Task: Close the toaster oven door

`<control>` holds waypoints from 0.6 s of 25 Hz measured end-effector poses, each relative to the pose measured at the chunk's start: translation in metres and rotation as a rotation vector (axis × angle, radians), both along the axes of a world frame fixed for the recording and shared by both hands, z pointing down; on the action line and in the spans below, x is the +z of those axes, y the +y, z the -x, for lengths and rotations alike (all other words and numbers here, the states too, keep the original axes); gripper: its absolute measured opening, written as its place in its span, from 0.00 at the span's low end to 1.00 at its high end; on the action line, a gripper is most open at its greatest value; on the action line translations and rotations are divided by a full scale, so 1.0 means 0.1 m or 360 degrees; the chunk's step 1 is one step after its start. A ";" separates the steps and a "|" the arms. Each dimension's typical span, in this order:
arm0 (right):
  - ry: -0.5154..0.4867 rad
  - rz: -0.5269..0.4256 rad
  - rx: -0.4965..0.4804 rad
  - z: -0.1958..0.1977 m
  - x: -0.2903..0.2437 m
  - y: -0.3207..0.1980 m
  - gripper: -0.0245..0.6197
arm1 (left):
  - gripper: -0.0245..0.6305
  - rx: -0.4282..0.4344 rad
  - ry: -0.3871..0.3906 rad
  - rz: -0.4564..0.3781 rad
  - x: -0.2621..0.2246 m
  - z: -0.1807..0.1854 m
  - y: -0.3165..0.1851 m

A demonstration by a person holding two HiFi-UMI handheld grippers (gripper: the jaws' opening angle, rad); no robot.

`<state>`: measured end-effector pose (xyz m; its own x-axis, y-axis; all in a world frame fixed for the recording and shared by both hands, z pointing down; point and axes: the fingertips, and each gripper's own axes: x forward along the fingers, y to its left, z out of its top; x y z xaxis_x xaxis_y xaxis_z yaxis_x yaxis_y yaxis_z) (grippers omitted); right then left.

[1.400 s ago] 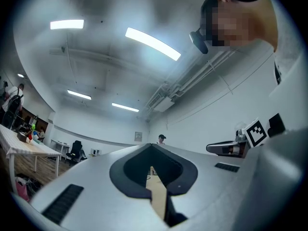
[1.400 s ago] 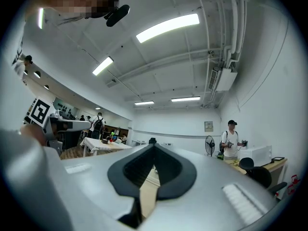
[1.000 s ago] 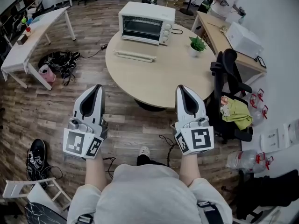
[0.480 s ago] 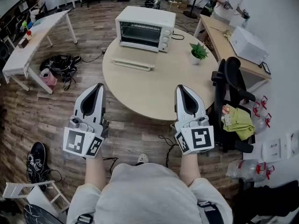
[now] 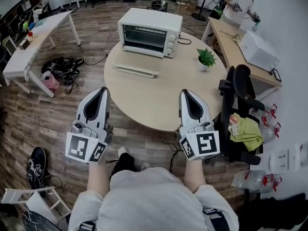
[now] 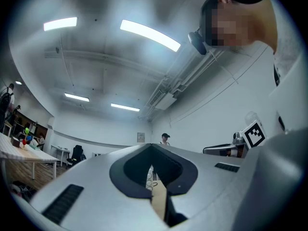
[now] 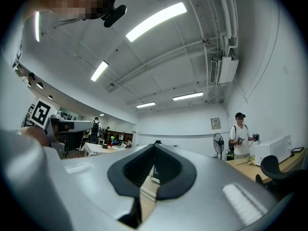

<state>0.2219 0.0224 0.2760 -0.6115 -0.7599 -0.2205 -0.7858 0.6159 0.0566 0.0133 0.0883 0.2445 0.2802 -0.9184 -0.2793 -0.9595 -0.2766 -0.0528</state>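
Note:
The white toaster oven (image 5: 150,32) stands at the far side of the round wooden table (image 5: 159,100). Its door hangs open, lying flat toward me with the pale handle bar (image 5: 135,70) in front. My left gripper (image 5: 100,90) and right gripper (image 5: 186,92) are held side by side at the table's near edge, well short of the oven. Both are shut with nothing between the jaws. In the left gripper view (image 6: 152,146) and the right gripper view (image 7: 154,146) the joined tips point slightly upward across the room.
A small potted plant (image 5: 206,58) sits on the table right of the oven. A black office chair (image 5: 237,95) stands at the table's right. A white table (image 5: 29,44) and bags (image 5: 60,64) lie left. A person (image 5: 238,1) stands by a desk far right.
The table and oven have drawn closer and lower in the head view as I walk forward. Both grippers stay shut and keep their pose.

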 end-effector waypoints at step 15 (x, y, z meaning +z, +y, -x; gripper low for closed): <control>0.0005 0.0008 0.0048 0.55 -0.06 -0.68 0.06 | 0.05 0.0082 0.0001 0.0024 -0.01 0.52 -0.76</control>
<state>0.1674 -0.0460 0.2703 -0.5892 -0.7790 -0.2147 -0.8037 0.5924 0.0560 -0.0391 0.0122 0.2435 0.3268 -0.9070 -0.2656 -0.9441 -0.3262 -0.0478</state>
